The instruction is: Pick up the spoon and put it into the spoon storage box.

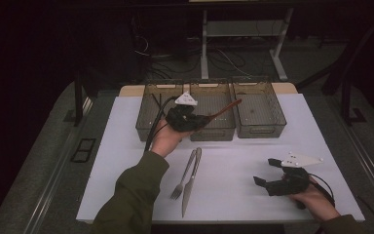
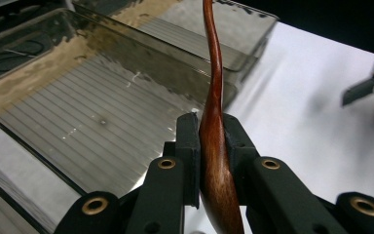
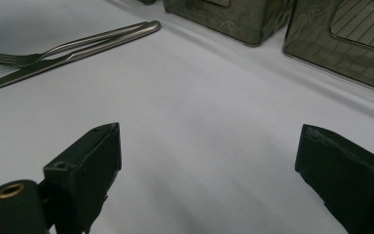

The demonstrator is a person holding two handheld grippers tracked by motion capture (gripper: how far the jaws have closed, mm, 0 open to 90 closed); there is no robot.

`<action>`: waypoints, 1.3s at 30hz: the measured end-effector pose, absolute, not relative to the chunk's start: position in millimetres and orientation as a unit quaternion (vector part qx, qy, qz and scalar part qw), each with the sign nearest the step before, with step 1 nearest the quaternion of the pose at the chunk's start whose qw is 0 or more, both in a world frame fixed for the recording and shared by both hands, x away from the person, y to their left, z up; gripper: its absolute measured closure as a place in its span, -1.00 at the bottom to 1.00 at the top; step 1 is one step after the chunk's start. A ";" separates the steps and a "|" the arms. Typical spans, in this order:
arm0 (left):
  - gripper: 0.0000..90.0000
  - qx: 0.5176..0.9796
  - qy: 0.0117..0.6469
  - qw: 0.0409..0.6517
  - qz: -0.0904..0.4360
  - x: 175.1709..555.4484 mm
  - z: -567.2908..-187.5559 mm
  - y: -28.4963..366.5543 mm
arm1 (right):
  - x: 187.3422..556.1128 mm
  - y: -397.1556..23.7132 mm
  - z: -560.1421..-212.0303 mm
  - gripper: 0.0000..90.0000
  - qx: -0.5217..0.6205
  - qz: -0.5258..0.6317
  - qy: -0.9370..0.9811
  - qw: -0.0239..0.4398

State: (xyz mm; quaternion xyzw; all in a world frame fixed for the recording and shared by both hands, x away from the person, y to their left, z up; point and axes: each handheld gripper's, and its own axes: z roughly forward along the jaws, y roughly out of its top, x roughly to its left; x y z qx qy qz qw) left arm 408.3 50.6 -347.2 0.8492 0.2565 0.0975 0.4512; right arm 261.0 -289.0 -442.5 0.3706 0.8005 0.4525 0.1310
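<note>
- The left gripper (image 1: 200,119) is pinching a brown wooden spoon (image 1: 225,107) by its bowl end. The thin handle sticks out toward the upper right of the high view.
- The spoon hangs over the middle bin (image 1: 213,129), one of three see-through bins in a row at the top of the white surface (image 1: 233,161). It looks lifted, not yet lying inside.
- The left bin (image 1: 148,122) and the right bin (image 1: 260,127) sit on each side of the middle one. I can see nothing lying in any of the three, though black cables cross in front of the left one.
- The right gripper (image 1: 265,171) rests low at the lower right of the high view. Its jaws are spread wide and hold nothing.
- A metal fork (image 1: 184,176) and a metal knife (image 1: 191,183) lie side by side near the bottom middle, touching at their handle ends.
- My guess is the job is sorting these into the bins. The spoon is about to go in, so it is early. The fork and knife are both left to do.
- The left gripper view shows the grip up close: the spoon (image 2: 216,161) is squeezed flat between the two black jaws, and the ribbed bin floor (image 2: 92,122) is below. The high view is too far off to show that.
- The right gripper view shows the fork (image 3: 53,48) and knife (image 3: 73,56) at its upper left, well apart from the spread jaws, with bare surface between.
- The high view is where you see all three bins in a row and both hands at once.
</note>
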 end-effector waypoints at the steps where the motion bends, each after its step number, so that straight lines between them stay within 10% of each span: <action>1: 0.77 0.849 0.260 0.450 0.099 411.4 -346.7 49.0 | 261.1 -289.0 -442.6 -0.80 0.370 0.452 0.801 0.131; 29: 0.76 0.847 0.359 0.370 0.130 463.6 -383.2 32.0 | 260.8 -292.5 -441.4 -0.80 0.370 0.455 0.799 0.133; 39: 0.13 0.836 0.356 0.393 0.142 460.9 -375.7 31.8 | 260.5 -292.2 -441.4 -0.80 0.369 0.455 0.799 0.133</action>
